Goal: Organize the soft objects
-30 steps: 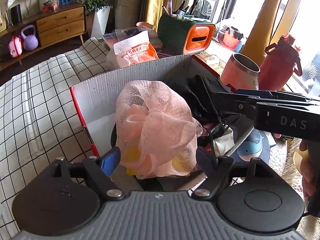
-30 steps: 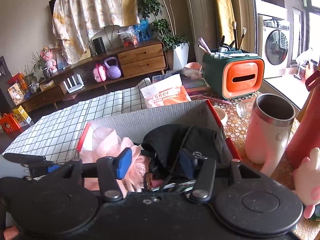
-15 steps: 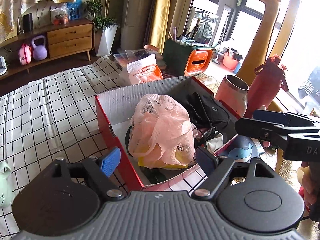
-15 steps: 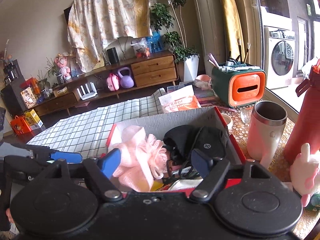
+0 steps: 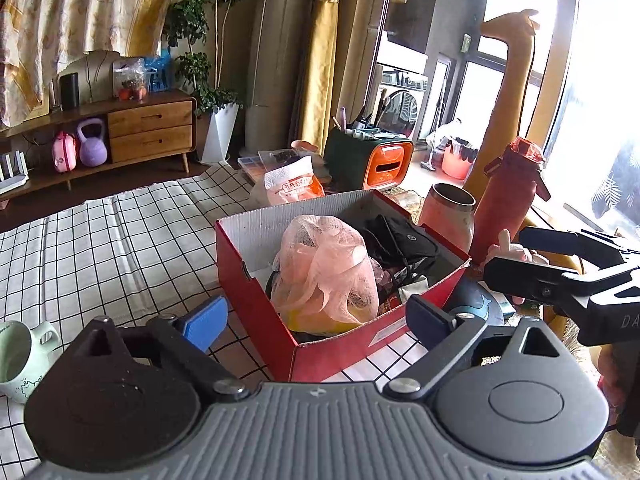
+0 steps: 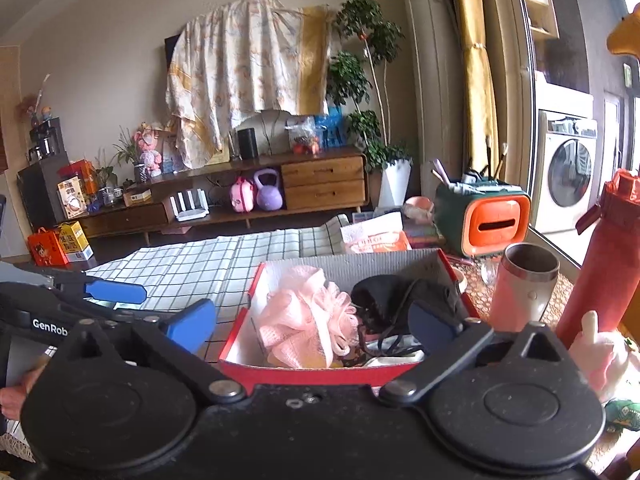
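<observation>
A red cardboard box [image 5: 256, 236] stands on the chequered cloth. A pink mesh bath sponge [image 5: 328, 268] lies in it beside a black fabric pouch [image 5: 400, 240], above smaller items I cannot make out. My left gripper [image 5: 318, 322] hovers before the box's near corner. Its jaws are opening and nothing is between the pads. My right gripper [image 6: 312, 326] faces the box's [image 6: 360, 258] long side, with the sponge [image 6: 304, 316] and pouch [image 6: 392, 296] beyond it. Its jaws are opening too, with nothing between them. Each gripper shows in the other's view: right gripper [image 5: 560, 272], left gripper [image 6: 100, 300].
A pale green mug [image 5: 18, 354] stands on the cloth at the left. Right of the box are a pink steel tumbler [image 5: 450, 216], a red bottle [image 5: 508, 196] and a pink plush toy [image 6: 600, 356]. Behind it sit a snack bag [image 6: 376, 238] and a green-orange organizer [image 6: 484, 220].
Both grippers have drawn back from the box and risen a little, and their jaws have widened. The pink sponge and the black pouch stay in the box.
</observation>
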### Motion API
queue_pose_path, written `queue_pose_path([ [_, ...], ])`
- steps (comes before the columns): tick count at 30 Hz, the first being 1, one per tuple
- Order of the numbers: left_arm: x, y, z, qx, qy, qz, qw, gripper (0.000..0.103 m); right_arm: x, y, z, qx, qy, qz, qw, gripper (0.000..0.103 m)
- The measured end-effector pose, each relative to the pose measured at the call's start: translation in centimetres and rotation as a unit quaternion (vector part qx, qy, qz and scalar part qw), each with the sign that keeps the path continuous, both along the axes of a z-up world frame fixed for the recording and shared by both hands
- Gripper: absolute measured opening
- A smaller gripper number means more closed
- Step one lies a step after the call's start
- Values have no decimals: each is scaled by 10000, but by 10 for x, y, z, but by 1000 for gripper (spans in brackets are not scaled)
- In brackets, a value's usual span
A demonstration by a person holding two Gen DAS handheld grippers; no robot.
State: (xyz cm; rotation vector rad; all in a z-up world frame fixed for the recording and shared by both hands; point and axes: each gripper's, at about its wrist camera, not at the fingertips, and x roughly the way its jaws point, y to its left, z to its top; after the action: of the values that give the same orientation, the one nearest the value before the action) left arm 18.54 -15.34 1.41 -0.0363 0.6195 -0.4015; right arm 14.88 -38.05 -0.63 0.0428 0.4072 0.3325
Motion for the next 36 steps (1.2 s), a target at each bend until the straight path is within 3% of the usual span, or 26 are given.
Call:
queue_pose_path([
  [7,-22,10,-2,-195,-31,136,9997,103,-22,1,-4,203,-211,-73,9995,103],
  [16,-44,13,1,-76,-164,320,9993,103,-41,-3,-19,461,-113,-285,9985,103],
  [36,-65,24,5,-187,-327,650,9972,103,-60,17,-18,99,-52,-435,9990,103],
])
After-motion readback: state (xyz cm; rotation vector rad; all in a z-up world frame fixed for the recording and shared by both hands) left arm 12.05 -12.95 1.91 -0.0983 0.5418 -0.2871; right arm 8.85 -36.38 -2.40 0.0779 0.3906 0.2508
